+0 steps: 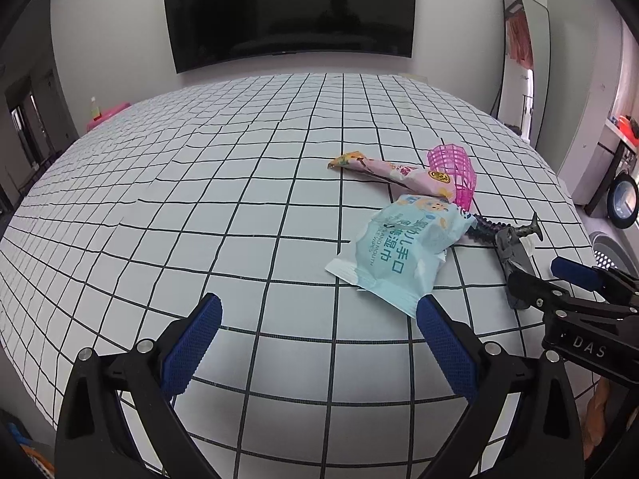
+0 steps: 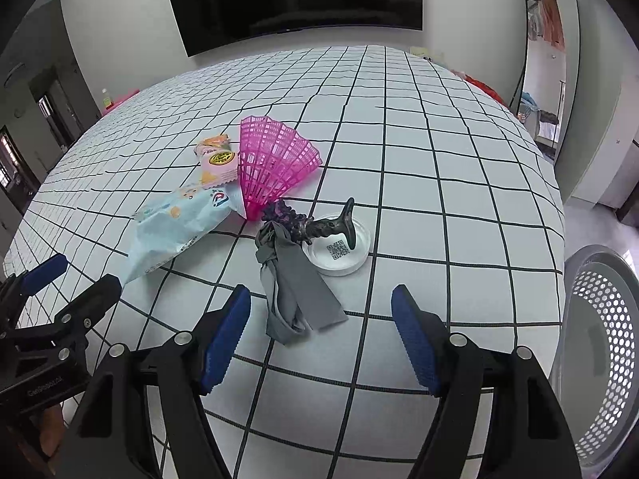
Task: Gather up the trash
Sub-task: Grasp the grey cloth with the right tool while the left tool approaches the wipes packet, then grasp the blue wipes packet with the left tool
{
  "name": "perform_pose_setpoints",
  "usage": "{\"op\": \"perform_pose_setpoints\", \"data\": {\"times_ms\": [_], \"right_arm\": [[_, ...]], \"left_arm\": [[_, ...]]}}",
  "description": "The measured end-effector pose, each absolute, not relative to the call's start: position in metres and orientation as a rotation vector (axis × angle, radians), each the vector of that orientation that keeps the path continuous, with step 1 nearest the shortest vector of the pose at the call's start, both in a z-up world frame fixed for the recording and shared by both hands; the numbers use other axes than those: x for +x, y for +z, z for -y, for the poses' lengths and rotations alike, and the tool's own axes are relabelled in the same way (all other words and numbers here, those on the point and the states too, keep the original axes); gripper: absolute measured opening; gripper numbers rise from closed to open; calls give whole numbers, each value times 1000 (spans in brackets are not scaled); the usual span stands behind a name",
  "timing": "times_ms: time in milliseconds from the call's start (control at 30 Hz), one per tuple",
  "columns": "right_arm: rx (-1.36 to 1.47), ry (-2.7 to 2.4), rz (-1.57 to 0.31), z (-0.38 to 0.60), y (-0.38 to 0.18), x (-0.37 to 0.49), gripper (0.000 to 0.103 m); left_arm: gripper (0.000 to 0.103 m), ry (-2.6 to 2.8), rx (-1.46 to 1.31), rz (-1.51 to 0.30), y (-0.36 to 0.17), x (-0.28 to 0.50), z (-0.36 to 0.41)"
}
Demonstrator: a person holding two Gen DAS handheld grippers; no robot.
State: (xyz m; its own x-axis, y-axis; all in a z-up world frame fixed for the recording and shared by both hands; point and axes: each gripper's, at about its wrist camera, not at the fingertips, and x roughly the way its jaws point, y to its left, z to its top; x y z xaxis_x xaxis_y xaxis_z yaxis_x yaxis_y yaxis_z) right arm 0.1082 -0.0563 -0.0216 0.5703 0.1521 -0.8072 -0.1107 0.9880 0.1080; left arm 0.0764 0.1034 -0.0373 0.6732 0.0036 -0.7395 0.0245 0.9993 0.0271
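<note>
A light blue wet-wipes pack [image 1: 403, 251] [image 2: 175, 227] lies on the checked tablecloth, just beyond the right fingertip of my left gripper [image 1: 319, 339], which is open and holds nothing. Behind the pack lie a pink snack wrapper [image 1: 399, 171] [image 2: 219, 159] and a pink plastic mesh fan [image 1: 451, 163] [image 2: 275, 159]. A crumpled grey cloth [image 2: 295, 291] [image 1: 515, 255] lies just ahead of my right gripper [image 2: 321, 339] [image 1: 555, 283], whose jaws stand open around nothing. A dark figurine [image 2: 319, 225] leans on a white round lid [image 2: 339, 255] with a QR code.
A perforated grey basket [image 2: 599, 339] stands off the table's right edge. My left gripper [image 2: 72, 283] shows at the left of the right wrist view. A black TV [image 1: 287, 12] hangs on the far wall, and a mirror [image 1: 523, 60] leans at the right.
</note>
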Motion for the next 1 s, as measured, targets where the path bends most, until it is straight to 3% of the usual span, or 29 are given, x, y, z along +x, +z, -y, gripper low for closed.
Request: {"op": "perform_pose_setpoints", "data": {"times_ms": [167,267,600,1000], "right_arm": [[37,158,-964,49,-25,117,67],[16,156,-964,44,-24,119,60],[3,177,-944,44,-19,111,20],[109,163,-919,88,-9,84,18]], "left_arm": [[96,-20,51,-832,-36,76,-104],[96,-24,47,-834,-34,77,-105],[96,-65,35,-828,-24,80,-96],[96,-125,66,-859,-23,95,-77]]}}
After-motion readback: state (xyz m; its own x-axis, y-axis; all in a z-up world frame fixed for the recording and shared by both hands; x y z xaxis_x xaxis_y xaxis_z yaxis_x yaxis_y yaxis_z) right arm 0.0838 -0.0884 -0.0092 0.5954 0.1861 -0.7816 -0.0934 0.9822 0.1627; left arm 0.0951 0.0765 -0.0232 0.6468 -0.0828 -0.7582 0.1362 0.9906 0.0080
